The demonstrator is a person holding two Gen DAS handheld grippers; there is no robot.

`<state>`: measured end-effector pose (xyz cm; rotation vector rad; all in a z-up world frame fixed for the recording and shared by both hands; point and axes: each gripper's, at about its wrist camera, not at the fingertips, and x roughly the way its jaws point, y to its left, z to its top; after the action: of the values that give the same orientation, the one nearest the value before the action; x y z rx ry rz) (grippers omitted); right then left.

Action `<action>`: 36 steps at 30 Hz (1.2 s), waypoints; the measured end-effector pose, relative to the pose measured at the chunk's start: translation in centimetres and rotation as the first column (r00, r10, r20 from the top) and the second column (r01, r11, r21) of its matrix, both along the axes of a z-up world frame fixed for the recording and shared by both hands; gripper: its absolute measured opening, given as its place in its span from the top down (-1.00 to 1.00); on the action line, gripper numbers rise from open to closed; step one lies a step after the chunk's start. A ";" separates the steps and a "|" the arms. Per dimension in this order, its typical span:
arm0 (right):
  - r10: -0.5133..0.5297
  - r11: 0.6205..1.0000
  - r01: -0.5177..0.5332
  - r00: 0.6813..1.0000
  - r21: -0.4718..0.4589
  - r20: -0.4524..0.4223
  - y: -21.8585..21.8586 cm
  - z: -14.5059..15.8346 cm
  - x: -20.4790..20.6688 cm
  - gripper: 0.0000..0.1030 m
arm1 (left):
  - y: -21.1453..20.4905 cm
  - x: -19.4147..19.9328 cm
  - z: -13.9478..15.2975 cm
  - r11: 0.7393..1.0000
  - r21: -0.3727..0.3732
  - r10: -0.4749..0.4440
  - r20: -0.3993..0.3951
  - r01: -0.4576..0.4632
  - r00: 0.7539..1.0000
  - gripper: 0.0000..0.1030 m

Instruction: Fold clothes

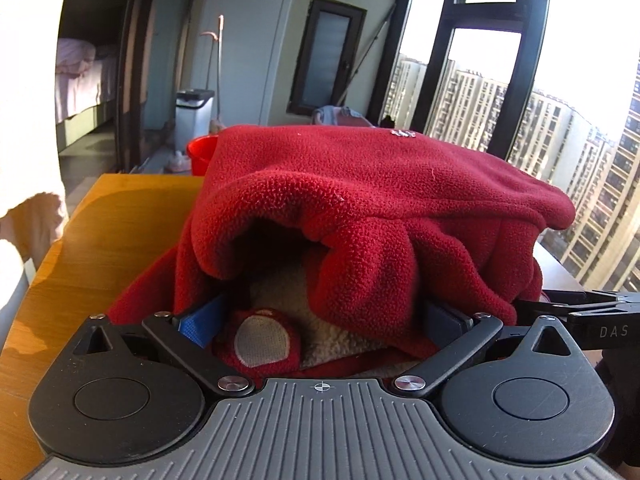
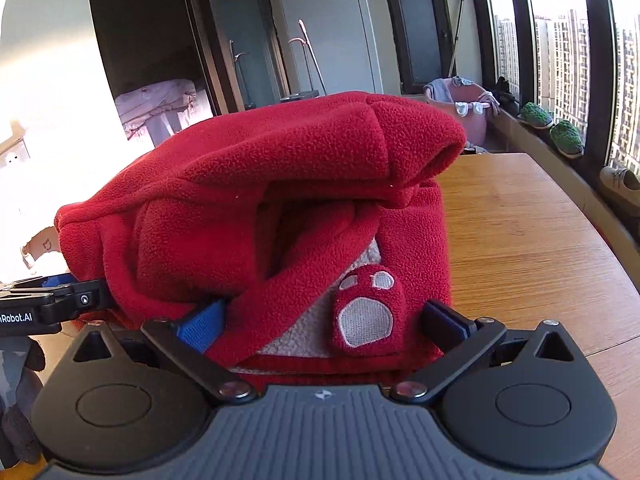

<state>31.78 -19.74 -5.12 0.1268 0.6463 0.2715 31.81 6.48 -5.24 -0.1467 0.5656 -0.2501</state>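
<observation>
Low in the left wrist view, the left gripper (image 1: pixel 320 312) points level across the tabletop, jaws spread wide around the bunched red fleece garment (image 1: pixel 360 208). The right gripper (image 2: pixel 320 320) lies likewise, jaws apart around the same garment's paw-print patch (image 2: pixel 366 312). Behind, the wooden table (image 2: pixel 520 232) stretches toward the tall windows (image 2: pixel 560 60).

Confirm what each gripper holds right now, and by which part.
Neither visibly clamps anything. The left gripper and the right gripper both stand wide open, pushed into the near edge of the folded red fleece, whose cloth lies between the fingers.
</observation>
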 end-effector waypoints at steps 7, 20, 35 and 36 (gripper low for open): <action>-0.112 0.993 0.109 0.991 0.044 0.074 -1.0 0.5 -4.1 -1.00 | -0.3 -4.2 0.5 0.999 0.033 0.032 0.051 -0.034 0.998 -1.00; -0.182 0.982 0.181 0.983 -0.048 -0.015 1.1 0.3 -15.1 -1.00 | -3.1 -13.8 0.4 0.984 0.146 0.109 -0.048 -0.101 0.993 -1.00; -0.226 0.974 0.226 0.966 0.018 0.123 -0.7 5.5 -24.2 -1.00 | -3.8 -24.1 6.5 0.980 0.101 0.157 0.142 -0.172 0.977 -1.00; -0.228 0.974 0.228 0.964 0.016 0.135 -0.5 5.5 -24.6 -1.00 | -3.9 -24.6 6.3 0.978 0.103 0.167 0.149 -0.184 0.975 -1.00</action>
<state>7.14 -20.29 0.41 0.1796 0.4906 0.0571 7.20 2.55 1.11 -0.0653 0.4231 -0.0543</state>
